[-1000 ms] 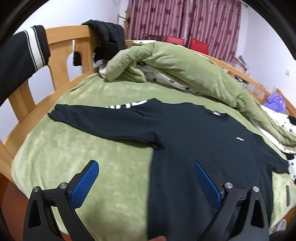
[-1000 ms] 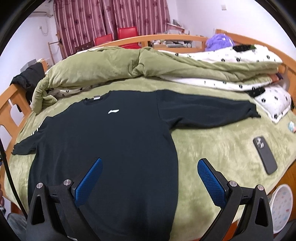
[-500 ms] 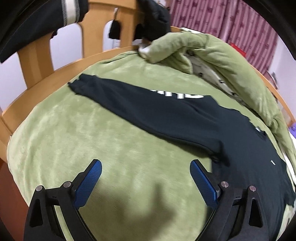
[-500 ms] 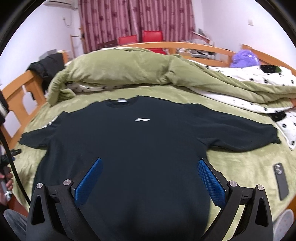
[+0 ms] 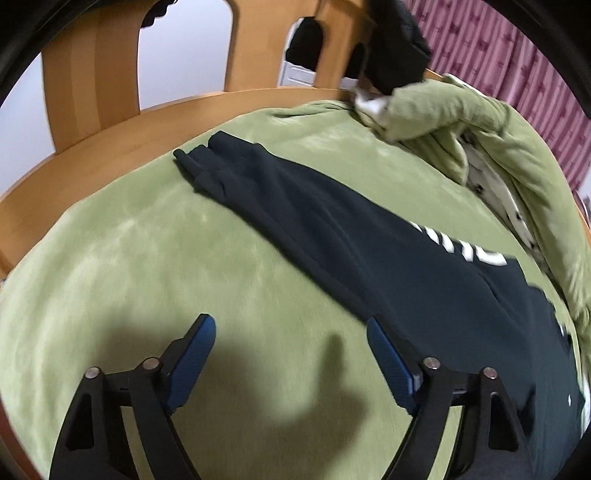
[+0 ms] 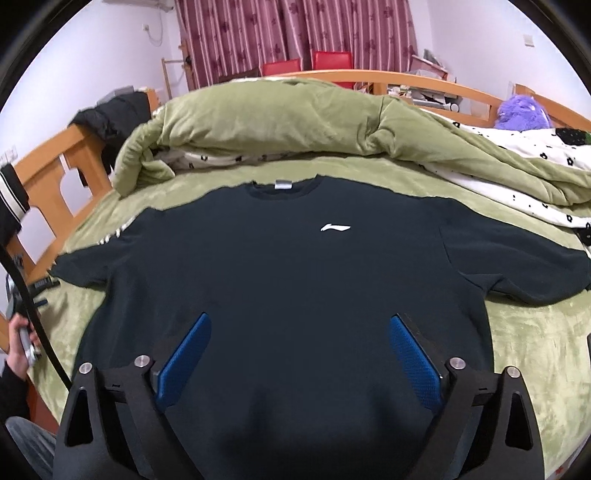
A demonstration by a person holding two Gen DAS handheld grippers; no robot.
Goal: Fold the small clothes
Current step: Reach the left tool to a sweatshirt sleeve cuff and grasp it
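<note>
Both jaws closing yet wide and empty: left gripper (image 5: 288,345) beside the sweatshirt (image 6: 295,273) sleeve, right gripper (image 6: 299,347) over its body.

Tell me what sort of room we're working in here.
Most likely a home bedroom: a black sweatshirt lies flat on a wooden-framed bed with a green quilt, and maroon curtains hang behind.

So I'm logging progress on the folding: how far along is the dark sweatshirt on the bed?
Done: the sweatshirt lies spread flat, front up, on the green blanket, both sleeves out. In hand: nothing is gripped yet; the left gripper is closing over bare blanket beside the sleeve, and the right gripper is closing above the body with nothing between its pads. Left: every fold.
</note>
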